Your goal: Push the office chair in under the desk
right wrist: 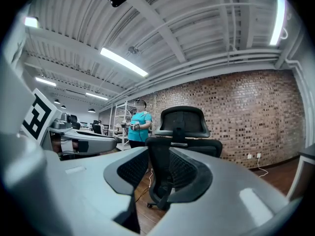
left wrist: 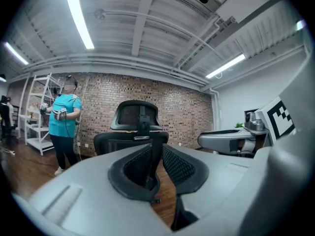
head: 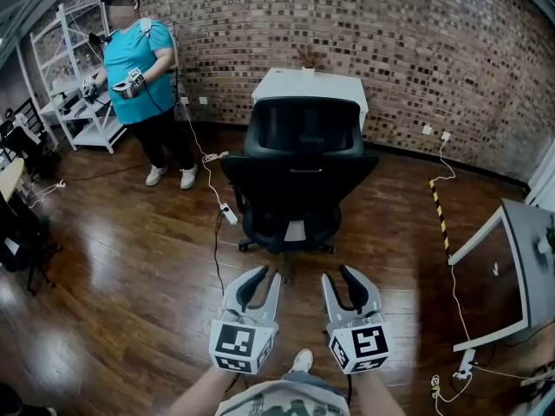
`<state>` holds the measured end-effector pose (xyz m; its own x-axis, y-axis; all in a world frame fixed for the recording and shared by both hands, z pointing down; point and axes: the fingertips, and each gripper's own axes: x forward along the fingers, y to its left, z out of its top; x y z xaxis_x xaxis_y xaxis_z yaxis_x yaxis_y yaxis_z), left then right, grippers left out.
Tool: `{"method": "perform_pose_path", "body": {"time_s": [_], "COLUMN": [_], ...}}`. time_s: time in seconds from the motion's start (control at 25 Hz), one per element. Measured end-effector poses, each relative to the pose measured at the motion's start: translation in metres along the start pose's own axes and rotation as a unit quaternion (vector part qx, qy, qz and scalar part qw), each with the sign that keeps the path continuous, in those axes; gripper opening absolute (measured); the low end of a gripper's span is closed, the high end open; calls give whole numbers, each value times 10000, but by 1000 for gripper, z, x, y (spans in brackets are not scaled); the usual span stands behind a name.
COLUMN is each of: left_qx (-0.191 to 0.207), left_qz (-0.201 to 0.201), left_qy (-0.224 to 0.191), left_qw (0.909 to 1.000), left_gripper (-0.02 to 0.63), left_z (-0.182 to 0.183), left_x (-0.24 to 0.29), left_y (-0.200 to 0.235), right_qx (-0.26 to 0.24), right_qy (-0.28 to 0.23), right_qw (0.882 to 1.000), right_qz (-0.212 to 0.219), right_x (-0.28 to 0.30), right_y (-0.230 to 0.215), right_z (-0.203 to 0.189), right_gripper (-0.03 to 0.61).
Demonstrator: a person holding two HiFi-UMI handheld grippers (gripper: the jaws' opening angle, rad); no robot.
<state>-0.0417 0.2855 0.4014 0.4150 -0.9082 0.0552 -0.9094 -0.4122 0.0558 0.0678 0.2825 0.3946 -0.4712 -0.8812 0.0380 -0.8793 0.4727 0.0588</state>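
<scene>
A black office chair (head: pixel 299 167) stands on the wood floor with its back toward me, just in front of a white desk (head: pixel 295 85) against the brick wall. Its seat is outside the desk. My left gripper (head: pixel 264 276) and right gripper (head: pixel 338 276) hover side by side low in the head view, a short way behind the chair's wheeled base and apart from it. Both stand slightly open with nothing between the jaws. The chair's back (left wrist: pixel 135 114) shows past the left gripper (left wrist: pixel 156 149). In the right gripper view the chair (right wrist: pixel 183 122) rises beyond the right gripper (right wrist: pixel 160 156).
A person in a teal shirt (head: pixel 139 68) stands at the back left by a white shelf (head: pixel 74 76). A power strip with its cable (head: pixel 228 213) lies left of the chair. A grey desk (head: pixel 520 258) is at the right, a black-yellow floor strip (head: pixel 440 211) near it.
</scene>
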Motion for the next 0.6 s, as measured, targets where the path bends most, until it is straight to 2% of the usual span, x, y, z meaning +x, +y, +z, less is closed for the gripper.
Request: {"method": "perform_pose_path", "body": {"time_s": [0.36,0.6], "left_qx": [61,177], "left_qz": [303,578], "left_qy": [84,45], "left_qw": [9995,9982], "left_gripper": [83,83], "left_z": [9,21], "left_x": [47,79], "left_y": [16,21], "right_qx": [-274,-428], "right_qy": [-56,-197], "right_qw": [9995,9977], "right_qz": [178,494], "right_x": [39,58], "right_y": [-55,-87], "right_z": [8,13], "right_gripper": [114,114]}}
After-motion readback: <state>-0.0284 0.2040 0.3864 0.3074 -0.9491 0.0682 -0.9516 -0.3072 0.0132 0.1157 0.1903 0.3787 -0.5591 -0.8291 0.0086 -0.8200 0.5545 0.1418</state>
